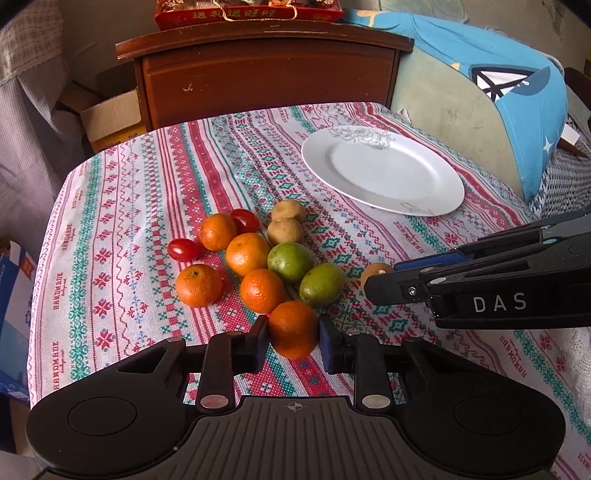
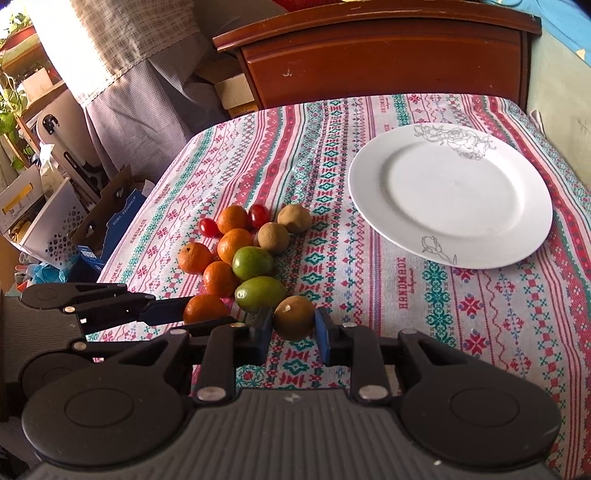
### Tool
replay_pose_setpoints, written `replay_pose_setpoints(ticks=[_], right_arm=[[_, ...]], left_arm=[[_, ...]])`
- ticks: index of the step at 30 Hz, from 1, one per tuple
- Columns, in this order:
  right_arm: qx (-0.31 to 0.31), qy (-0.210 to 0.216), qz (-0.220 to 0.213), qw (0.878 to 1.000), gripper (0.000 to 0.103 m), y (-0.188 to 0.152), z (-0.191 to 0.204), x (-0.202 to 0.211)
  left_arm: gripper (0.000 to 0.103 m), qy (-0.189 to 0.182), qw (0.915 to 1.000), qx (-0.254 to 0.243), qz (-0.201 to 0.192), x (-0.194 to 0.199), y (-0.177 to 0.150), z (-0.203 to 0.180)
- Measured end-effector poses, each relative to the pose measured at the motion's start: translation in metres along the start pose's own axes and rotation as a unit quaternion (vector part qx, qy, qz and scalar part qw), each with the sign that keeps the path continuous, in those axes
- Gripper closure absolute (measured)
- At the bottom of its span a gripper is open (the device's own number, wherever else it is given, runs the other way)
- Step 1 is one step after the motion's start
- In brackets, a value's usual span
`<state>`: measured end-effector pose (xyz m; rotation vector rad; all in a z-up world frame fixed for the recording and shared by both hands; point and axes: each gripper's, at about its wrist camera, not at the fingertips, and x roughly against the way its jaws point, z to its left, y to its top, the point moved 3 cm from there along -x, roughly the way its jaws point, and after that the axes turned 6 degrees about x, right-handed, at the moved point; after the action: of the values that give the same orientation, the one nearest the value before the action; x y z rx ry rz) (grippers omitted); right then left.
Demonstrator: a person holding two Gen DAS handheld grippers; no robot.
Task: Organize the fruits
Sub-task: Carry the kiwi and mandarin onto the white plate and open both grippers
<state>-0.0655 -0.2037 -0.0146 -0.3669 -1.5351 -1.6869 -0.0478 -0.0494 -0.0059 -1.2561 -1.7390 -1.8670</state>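
Observation:
A heap of fruit lies on the patterned tablecloth (image 1: 122,229): several oranges, two green fruits (image 1: 290,261), two cherry tomatoes (image 1: 183,249) and brown round fruits (image 1: 285,231). My left gripper (image 1: 293,341) has its pads on both sides of the nearest orange (image 1: 293,328), which rests on the cloth. My right gripper (image 2: 292,328) has its pads on both sides of a brown fruit (image 2: 293,322); it shows in the left wrist view (image 1: 373,275), partly hidden. A white plate (image 1: 382,170) stands empty at the far right, also in the right wrist view (image 2: 450,192).
A wooden cabinet (image 1: 266,77) stands behind the table, with a red box (image 1: 247,13) on top. A blue-covered cushion (image 1: 517,92) is at the right. Cardboard boxes (image 2: 107,218) and a white basket (image 2: 55,225) crowd the floor at the left.

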Motion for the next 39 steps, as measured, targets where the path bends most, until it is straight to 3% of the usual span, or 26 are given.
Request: replay_pose_setpoints(ticks=[7,15,29,39], right_arm=[[-0.026,-0.013,-0.040,0.999,0.078,0.018,-0.018,0.015],[-0.058,-0.041,-0.068,0.995,0.078,0.031,-0.050,0.022],[-0.098,-0.085,-0.063,0.990,0.078,0.037,-0.091,0.002],[-0.139,-0.091,-0.073,0.983,0.075,0.040,-0.116,-0.002]], left_arm=[[0.078,-0.022,0.9988,0.032,-0.032,0.007,0.027,-0.005],[0.078,-0.041,0.9961,0.055,-0.055,-0.012,0.061,-0.017],[0.077,-0.054,0.9957,0.064,-0.040,-0.064,0.089,-0.040],[0.075,-0.061,0.9963,0.050,-0.032,-0.086,0.097,-0.054]])
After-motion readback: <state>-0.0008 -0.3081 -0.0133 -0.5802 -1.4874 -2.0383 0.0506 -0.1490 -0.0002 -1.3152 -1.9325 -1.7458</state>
